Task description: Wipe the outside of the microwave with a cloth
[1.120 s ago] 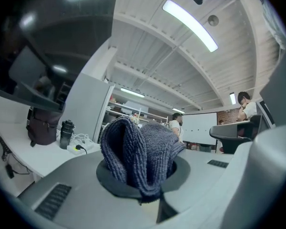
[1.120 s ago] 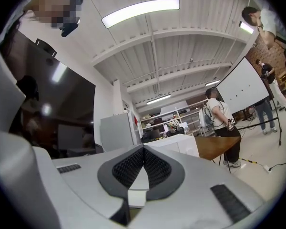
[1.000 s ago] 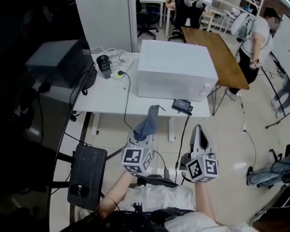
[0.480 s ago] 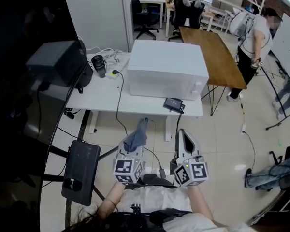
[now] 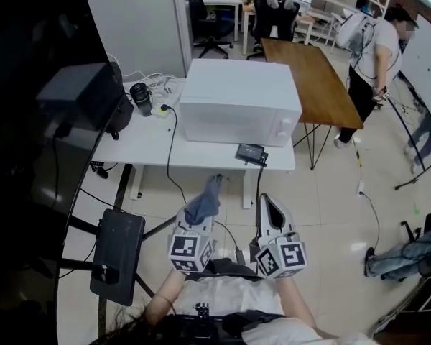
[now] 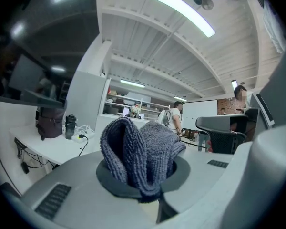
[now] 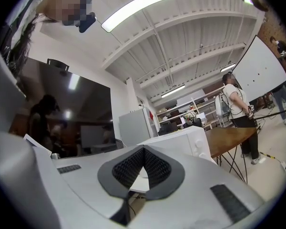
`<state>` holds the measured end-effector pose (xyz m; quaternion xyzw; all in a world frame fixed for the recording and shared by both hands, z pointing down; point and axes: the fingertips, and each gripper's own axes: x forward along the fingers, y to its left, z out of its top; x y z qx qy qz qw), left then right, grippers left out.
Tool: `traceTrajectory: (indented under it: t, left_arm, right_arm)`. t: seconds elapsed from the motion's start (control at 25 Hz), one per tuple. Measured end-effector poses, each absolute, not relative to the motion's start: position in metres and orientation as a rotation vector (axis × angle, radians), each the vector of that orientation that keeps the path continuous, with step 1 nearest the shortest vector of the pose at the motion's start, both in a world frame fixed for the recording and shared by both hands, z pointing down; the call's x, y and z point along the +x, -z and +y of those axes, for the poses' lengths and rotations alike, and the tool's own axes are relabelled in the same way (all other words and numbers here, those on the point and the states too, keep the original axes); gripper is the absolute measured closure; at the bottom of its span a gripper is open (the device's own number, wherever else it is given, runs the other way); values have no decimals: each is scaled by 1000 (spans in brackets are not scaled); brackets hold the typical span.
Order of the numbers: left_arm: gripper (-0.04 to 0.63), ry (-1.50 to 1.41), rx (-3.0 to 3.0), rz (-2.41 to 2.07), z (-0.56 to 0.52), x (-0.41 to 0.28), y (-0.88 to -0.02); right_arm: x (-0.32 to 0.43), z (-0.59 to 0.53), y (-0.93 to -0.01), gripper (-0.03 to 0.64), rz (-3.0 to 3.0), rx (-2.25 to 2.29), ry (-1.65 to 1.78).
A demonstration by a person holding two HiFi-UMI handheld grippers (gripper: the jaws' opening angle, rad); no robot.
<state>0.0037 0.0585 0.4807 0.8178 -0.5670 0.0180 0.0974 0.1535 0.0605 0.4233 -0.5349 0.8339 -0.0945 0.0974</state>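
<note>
The white microwave (image 5: 237,103) stands on a white table (image 5: 147,146), its door and knobs facing me; it also shows in the right gripper view (image 7: 183,144). My left gripper (image 5: 200,218) is held low, short of the table's front edge, shut on a grey-blue knitted cloth (image 5: 205,201). In the left gripper view the cloth (image 6: 138,151) bulges up out of the left gripper (image 6: 144,178). My right gripper (image 5: 268,208) hangs beside it at the same height, shut and holding nothing, as the right gripper view (image 7: 142,171) confirms. Neither touches the microwave.
Left of the microwave on the table are a dark bag (image 5: 86,95), a dark bottle (image 5: 140,98) and a cabled power strip (image 5: 165,99). A black adapter (image 5: 250,153) lies at the front edge. A black stool (image 5: 115,254) stands low left. A wooden table (image 5: 309,77) and a person (image 5: 373,49) are to the right.
The head view has swung, so the table and microwave now sit further left and higher. Both grippers shifted slightly left in view, the right more; the cloth stays clamped.
</note>
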Motion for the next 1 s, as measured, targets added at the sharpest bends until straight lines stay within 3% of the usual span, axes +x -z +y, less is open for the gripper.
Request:
traceTrajectory:
  t: [1.0]
  left_arm:
    - [549, -70, 2413, -1664, 72, -10, -481]
  right_arm:
    - [131, 75, -429, 603, 2512, -1593, 279]
